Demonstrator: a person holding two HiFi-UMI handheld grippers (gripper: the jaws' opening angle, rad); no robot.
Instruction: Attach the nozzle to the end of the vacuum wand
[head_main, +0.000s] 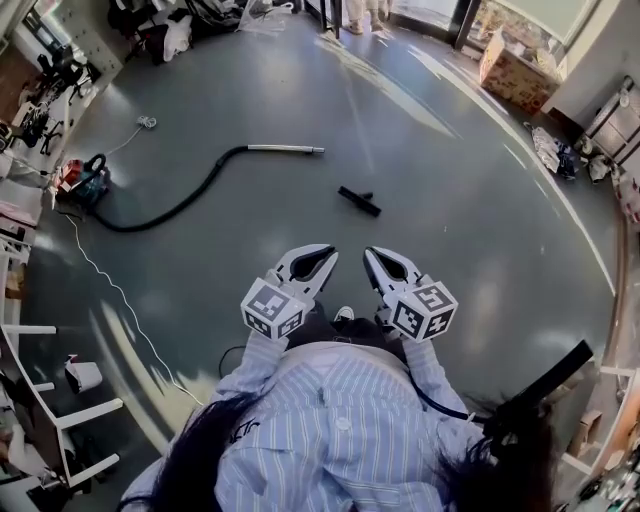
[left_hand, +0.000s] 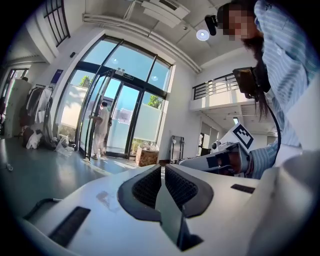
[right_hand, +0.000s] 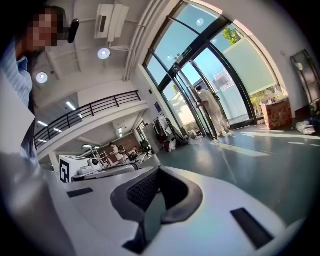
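Note:
The black nozzle (head_main: 358, 200) lies on the grey floor ahead of me. Further off to the left lies the silver vacuum wand (head_main: 286, 149), its open end pointing right. Its black hose (head_main: 170, 205) curves back to the vacuum body (head_main: 86, 180). My left gripper (head_main: 327, 254) and right gripper (head_main: 371, 254) are held side by side in front of my chest, well short of the nozzle. Both are shut with nothing between the jaws. The left gripper (left_hand: 162, 167) points across the room at nearly level, and so does the right gripper (right_hand: 157, 170). Neither gripper view shows the nozzle or the wand.
A white power cord (head_main: 110, 280) trails across the floor on the left. Shelves and clutter line the left wall, with a white frame (head_main: 60, 400) near my left side. A cardboard box (head_main: 515, 75) stands at the far right. A person (left_hand: 102, 127) stands at the glass doors.

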